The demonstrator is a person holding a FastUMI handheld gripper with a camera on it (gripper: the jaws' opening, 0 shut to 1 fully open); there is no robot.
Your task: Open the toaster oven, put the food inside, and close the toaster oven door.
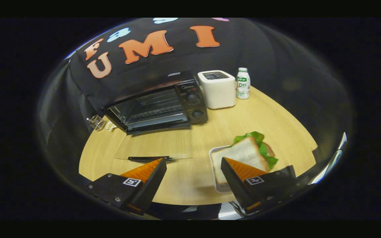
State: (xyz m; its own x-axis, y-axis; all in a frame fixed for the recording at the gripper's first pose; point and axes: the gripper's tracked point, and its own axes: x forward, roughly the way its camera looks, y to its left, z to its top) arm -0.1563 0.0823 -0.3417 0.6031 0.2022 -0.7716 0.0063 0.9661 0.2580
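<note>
The black toaster oven (157,105) stands at the far left of the round wooden table (276,119). Its glass door (157,145) hangs fully open and lies flat toward me, the dark door handle (149,158) just ahead of my left finger. The cavity with its rack looks empty. A sandwich (246,152) of white bread and green lettuce rests on a white tray (214,165), partly hidden behind my right finger. My gripper (193,161) hovers open above the table's near edge, with nothing between its fingers.
A white box-shaped appliance (217,89) stands right of the oven, with a small white-and-green bottle (243,83) beside it. A small wire object (96,122) lies at the table's left edge by the oven. Bare wood stretches between the door and the tray.
</note>
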